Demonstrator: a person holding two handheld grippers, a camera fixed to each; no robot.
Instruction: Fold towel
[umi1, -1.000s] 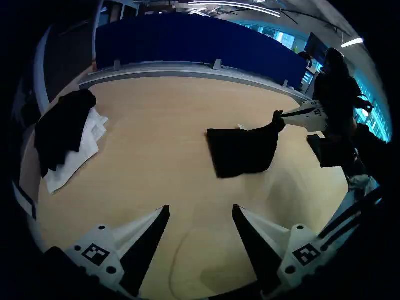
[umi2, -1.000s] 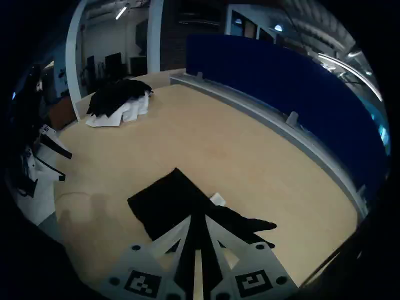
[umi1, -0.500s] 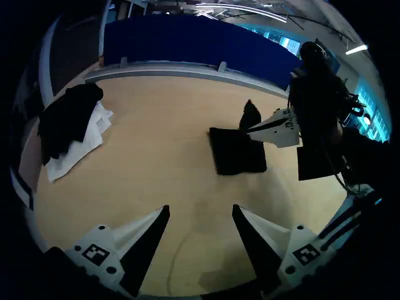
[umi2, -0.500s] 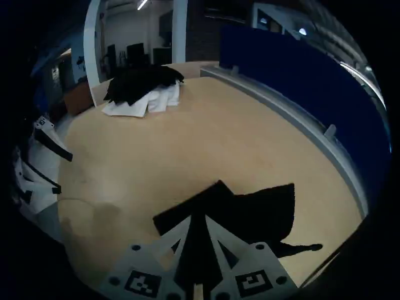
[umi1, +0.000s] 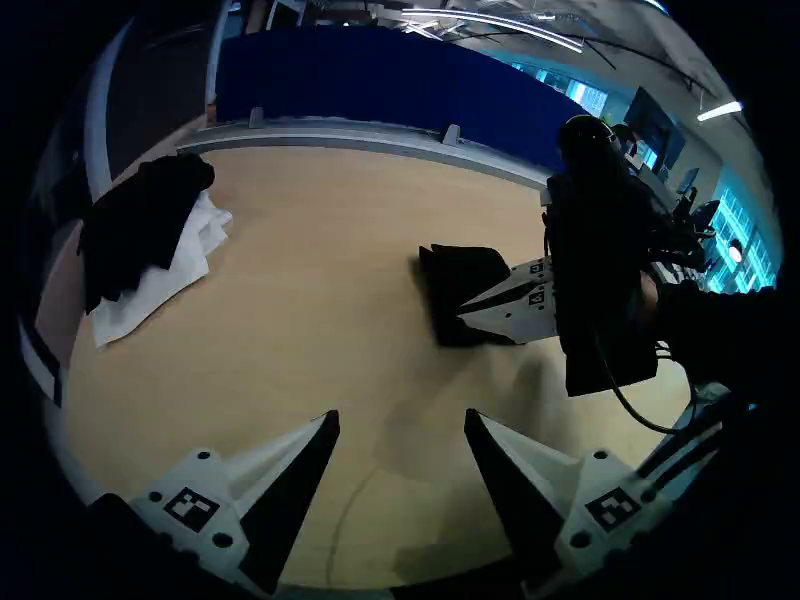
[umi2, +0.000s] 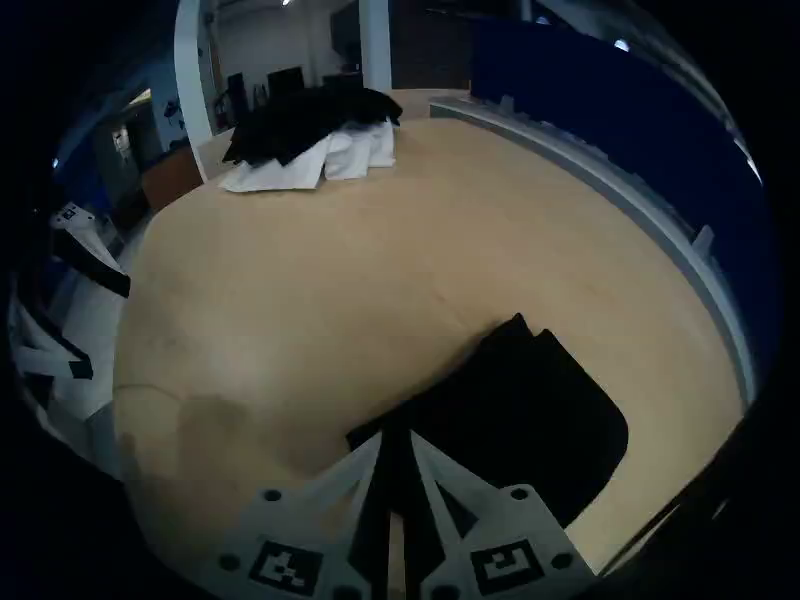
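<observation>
A black towel (umi1: 462, 280) lies folded on the light wooden table (umi1: 320, 300), right of centre in the left gripper view. My right gripper (umi1: 466, 311) reaches in from the right and rests low on the towel's near edge, held by a person in dark clothing (umi1: 600, 270). In the right gripper view the towel (umi2: 530, 410) spreads flat just ahead, and my right gripper (umi2: 396, 445) is shut on its near edge. My left gripper (umi1: 400, 420) hovers open over bare table, well short of the towel; it also appears as the left gripper (umi2: 75, 275) at the far left.
A heap of black and white cloths (umi1: 140, 235) lies at the table's left end, seen as the same heap (umi2: 310, 135) far ahead in the right gripper view. A blue partition (umi1: 390, 85) with a grey rail runs along the table's far side.
My right gripper swung the towel's lifted edge up and over the rest and brought it down, so the towel now lies flat and narrower. The person leaned in. My left gripper stayed open.
</observation>
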